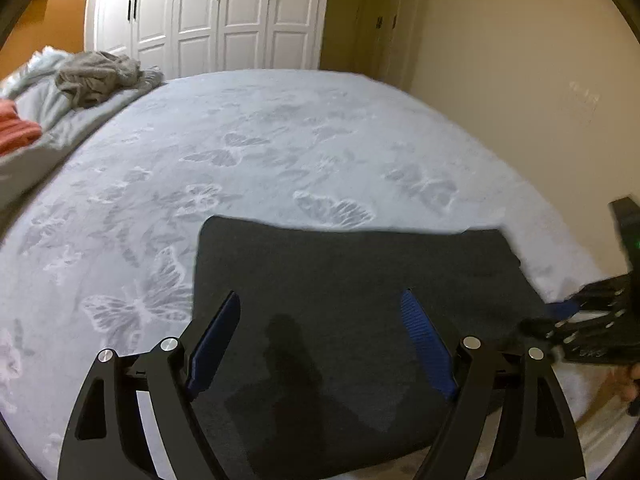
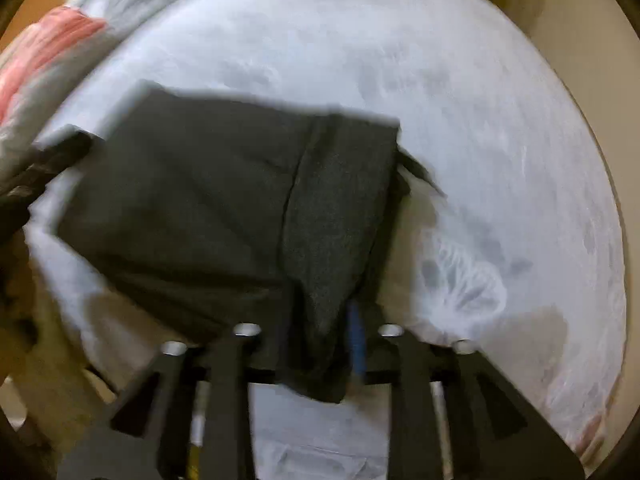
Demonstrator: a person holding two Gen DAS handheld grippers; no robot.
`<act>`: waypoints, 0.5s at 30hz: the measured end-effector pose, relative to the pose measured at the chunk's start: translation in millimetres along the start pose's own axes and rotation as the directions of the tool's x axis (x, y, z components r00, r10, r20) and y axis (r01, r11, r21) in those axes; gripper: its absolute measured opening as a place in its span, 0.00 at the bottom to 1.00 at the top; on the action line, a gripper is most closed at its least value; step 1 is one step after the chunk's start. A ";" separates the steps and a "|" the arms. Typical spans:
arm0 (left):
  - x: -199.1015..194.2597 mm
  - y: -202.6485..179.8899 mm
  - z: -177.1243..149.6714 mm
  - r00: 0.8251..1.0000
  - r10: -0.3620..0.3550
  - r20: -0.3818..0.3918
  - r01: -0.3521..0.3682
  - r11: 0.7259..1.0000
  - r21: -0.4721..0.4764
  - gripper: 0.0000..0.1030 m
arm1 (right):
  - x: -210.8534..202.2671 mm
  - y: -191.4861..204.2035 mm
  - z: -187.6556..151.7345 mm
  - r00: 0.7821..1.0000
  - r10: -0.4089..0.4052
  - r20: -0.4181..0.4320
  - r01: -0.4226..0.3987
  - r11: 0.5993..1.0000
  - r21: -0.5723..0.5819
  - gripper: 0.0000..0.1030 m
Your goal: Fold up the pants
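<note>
Dark grey pants (image 1: 352, 280) lie folded into a rectangle on the pale blue butterfly bedspread (image 1: 280, 152). My left gripper (image 1: 320, 312) is open just above the pants, its blue-padded fingers (image 1: 424, 336) spread wide and empty. In the right wrist view the pants (image 2: 224, 208) fill the middle. My right gripper (image 2: 320, 320) is shut on the near right edge of the pants, and a fold of cloth hangs between its fingers. The right gripper also shows in the left wrist view (image 1: 560, 312), at the pants' right edge.
A crumpled grey garment (image 1: 96, 76) and a red-orange cloth (image 1: 16, 128) lie on a bunched blanket at the bed's far left. White wardrobe doors (image 1: 208, 16) stand beyond the bed. A beige wall (image 1: 520, 80) runs along the right side.
</note>
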State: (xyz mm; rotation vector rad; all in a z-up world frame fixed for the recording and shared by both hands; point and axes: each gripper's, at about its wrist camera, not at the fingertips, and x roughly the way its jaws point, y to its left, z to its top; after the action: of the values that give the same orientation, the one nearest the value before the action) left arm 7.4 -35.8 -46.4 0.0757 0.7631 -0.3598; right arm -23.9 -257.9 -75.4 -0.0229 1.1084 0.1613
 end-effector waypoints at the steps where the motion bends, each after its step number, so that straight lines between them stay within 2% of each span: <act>1: 1.9 -2.1 -1.2 1.000 0.017 -0.005 -0.017 1.000 0.018 0.77 | -6.9 -0.1 2.4 1.000 0.009 0.024 -0.009 1.000 0.004 0.28; 3: 3.1 -3.1 -2.5 1.000 0.024 -0.008 -0.024 0.999 0.022 0.77 | -41.9 1.2 9.2 0.984 0.024 0.174 -0.024 1.000 -0.001 0.29; 5: 4.3 -3.3 -2.6 1.000 0.019 -0.015 -0.019 1.000 0.017 0.77 | -69.0 -6.8 14.0 0.956 0.071 0.285 -0.086 0.995 0.042 0.29; 6: 6.0 -3.3 -2.9 1.000 0.019 -0.022 -0.019 1.000 0.016 0.77 | -76.8 -12.0 16.3 0.940 0.097 0.327 -0.127 0.989 0.070 0.29; 8: 9.7 -3.8 -4.2 0.999 0.026 -0.038 -0.025 1.000 0.019 0.77 | -79.1 -16.5 25.2 0.922 0.139 0.362 -0.184 0.978 0.094 0.28; 9: 11.2 -4.1 -5.2 0.999 0.030 -0.045 -0.030 0.999 0.019 0.77 | -71.1 -9.3 36.8 0.922 0.149 0.358 -0.195 0.976 0.096 0.26; 11: 13.0 -4.1 -6.3 0.998 0.038 -0.054 -0.036 0.999 0.024 0.77 | -52.6 6.5 55.0 0.937 0.161 0.310 -0.192 0.979 0.071 0.26; 15: 12.5 -2.7 -6.0 0.997 0.061 -0.048 -0.059 0.998 0.035 0.77 | 0.1 28.2 75.6 0.982 0.086 0.166 -0.097 0.994 0.056 0.24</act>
State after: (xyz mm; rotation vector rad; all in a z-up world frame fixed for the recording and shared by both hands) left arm 10.8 -40.8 -59.1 0.1394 0.8019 -0.3144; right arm 39.4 -222.5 -40.0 0.0973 0.9509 0.2062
